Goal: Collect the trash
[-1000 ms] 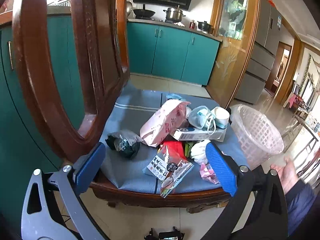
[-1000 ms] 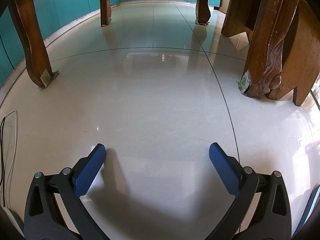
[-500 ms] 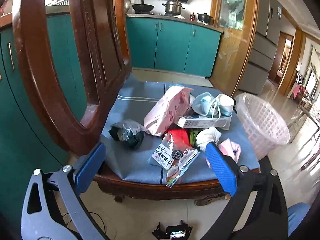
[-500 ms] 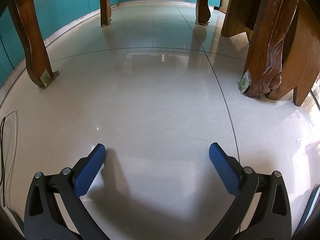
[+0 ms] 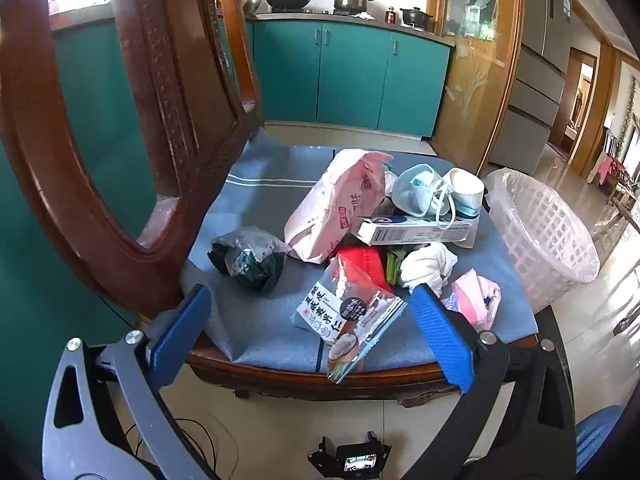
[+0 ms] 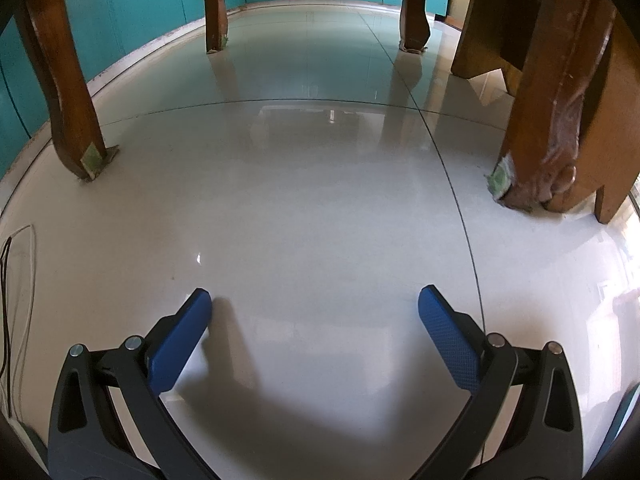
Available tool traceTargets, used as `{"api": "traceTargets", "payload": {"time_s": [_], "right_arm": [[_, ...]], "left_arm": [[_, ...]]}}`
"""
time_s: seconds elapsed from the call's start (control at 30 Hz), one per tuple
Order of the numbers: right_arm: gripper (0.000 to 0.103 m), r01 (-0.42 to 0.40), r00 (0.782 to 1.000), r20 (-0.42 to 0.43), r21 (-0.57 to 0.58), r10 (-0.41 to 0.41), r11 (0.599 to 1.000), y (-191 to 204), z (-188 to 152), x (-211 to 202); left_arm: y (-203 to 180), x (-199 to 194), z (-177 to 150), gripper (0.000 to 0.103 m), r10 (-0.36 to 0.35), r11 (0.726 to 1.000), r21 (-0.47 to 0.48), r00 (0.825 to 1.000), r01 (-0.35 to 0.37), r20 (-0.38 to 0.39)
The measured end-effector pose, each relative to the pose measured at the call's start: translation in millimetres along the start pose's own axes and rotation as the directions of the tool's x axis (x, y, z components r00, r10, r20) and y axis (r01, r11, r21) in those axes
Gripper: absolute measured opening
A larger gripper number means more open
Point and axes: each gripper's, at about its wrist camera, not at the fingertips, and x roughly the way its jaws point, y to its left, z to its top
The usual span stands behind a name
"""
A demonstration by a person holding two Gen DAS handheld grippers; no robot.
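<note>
Trash lies on a chair's blue seat cushion (image 5: 260, 200): a dark crumpled bag (image 5: 248, 258), a pink-and-white pack (image 5: 336, 208), a white carton (image 5: 416, 230), a face mask (image 5: 416, 190), a paper cup (image 5: 464, 192), a snack wrapper (image 5: 352, 316), a white tissue wad (image 5: 428, 266) and a pink wrapper (image 5: 478, 300). A white mesh bin (image 5: 540, 236) with a plastic liner stands right of the chair. My left gripper (image 5: 310, 300) hovers open at the seat's front edge, holding nothing. My right gripper (image 6: 314, 300) is open over bare floor, low down.
The carved wooden chair back (image 5: 120, 140) rises close on the left. Teal cabinets (image 5: 348, 76) line the far wall. In the right wrist view, wooden furniture legs (image 6: 68, 112) stand around glossy tile, and thin cables (image 6: 16, 280) lie at the left edge.
The left gripper has risen and pulled back a little, so more of the seat shows. A person's hand at the right edge has left the view. The right gripper has not moved.
</note>
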Motion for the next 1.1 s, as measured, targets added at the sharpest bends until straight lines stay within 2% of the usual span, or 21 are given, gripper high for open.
{"api": "traceTargets", "payload": {"time_s": [0.03,0.1,0.17,0.2,0.23,0.27,0.3,0.37,0.43,0.53,0.6,0.63,0.73,0.87,1.0,1.1], "right_arm": [[0.100,-0.003,0.999,-0.039,-0.006,0.003,1.000,-0.6,2.9,1.0],[0.100,-0.011,0.984,-0.177,-0.020,0.007,1.000,-0.4,12.8,4.3],[0.100,0.000,0.948,-0.317,-0.010,-0.003,1.000,-1.8,20.4,8.2],[0.100,0.015,0.934,-0.356,0.015,-0.008,1.000,-4.1,21.6,9.0],[0.100,-0.002,0.914,-0.404,0.059,0.026,0.998,-7.5,23.4,8.2],[0.100,-0.022,0.907,-0.417,0.083,0.055,0.996,-9.3,25.9,4.2],[0.100,-0.029,0.916,-0.397,0.079,0.058,0.996,-9.6,32.8,-9.9],[0.100,-0.030,0.948,-0.317,0.025,0.036,0.999,-5.5,51.5,-48.7],[0.100,-0.001,0.957,-0.292,-0.033,-0.009,0.999,-0.7,69.8,-79.6],[0.100,0.005,0.985,-0.175,0.002,-0.005,1.000,-6.4,110.2,-152.5],[0.100,0.055,0.996,-0.076,0.029,-0.053,0.998,-15.3,140.1,-211.8],[0.100,0.050,0.998,-0.042,0.052,-0.048,0.997,-20.7,152.6,-237.0],[0.100,0.045,0.997,0.062,0.039,-0.048,0.998,-34.8,194.8,-313.9],[0.100,0.085,0.977,0.197,-0.027,-0.078,0.996,-50.1,244.5,-386.2],[0.100,0.084,0.947,0.313,-0.020,-0.074,0.996,-69.0,286.6,-423.3],[0.100,0.062,0.944,0.326,-0.014,-0.055,0.998,-68.2,311.2,-431.1]], "left_arm": [[-1.2,0.3,-0.1,0.100,-0.002,1.000,0.003,1.000,0.002,-0.002],[-2.2,-1.0,0.5,0.100,-0.006,1.000,0.003,1.000,0.006,0.000],[-3.0,-2.8,1.7,0.100,-0.012,1.000,-0.001,1.000,0.012,0.005],[-2.5,-5.0,2.2,0.100,-0.012,1.000,-0.003,1.000,0.012,0.013],[-2.5,-6.4,2.6,0.100,-0.009,1.000,-0.004,1.000,0.009,0.018],[-2.3,-8.1,2.8,0.100,-0.006,1.000,-0.002,1.000,0.006,0.022],[-2.3,-9.9,2.7,0.100,-0.006,1.000,0.002,1.000,0.006,0.025],[-2.5,-14.6,2.7,0.100,-0.008,1.000,0.008,0.999,0.008,0.031],[-2.3,-21.7,2.8,0.100,-0.017,1.000,0.017,0.999,0.016,0.045],[0.0,-33.4,4.4,0.100,-0.017,1.000,0.020,0.997,0.016,0.075],[4.0,-40.8,5.4,0.100,-0.030,1.000,0.010,0.996,0.030,0.090],[6.3,-43.1,5.6,0.100,-0.036,0.999,0.005,0.995,0.036,0.093],[11.1,-49.2,4.1,0.100,-0.038,0.999,-0.010,0.994,0.040,0.106],[11.8,-55.7,-2.6,0.100,-0.058,0.998,-0.025,0.993,0.061,0.098],[6.7,-63.0,-12.4,0.100,-0.039,0.999,-0.016,0.992,0.041,0.118],[2.6,-64.9,-16.4,0.100,-0.029,1.000,-0.005,0.992,0.030,0.123]]}}
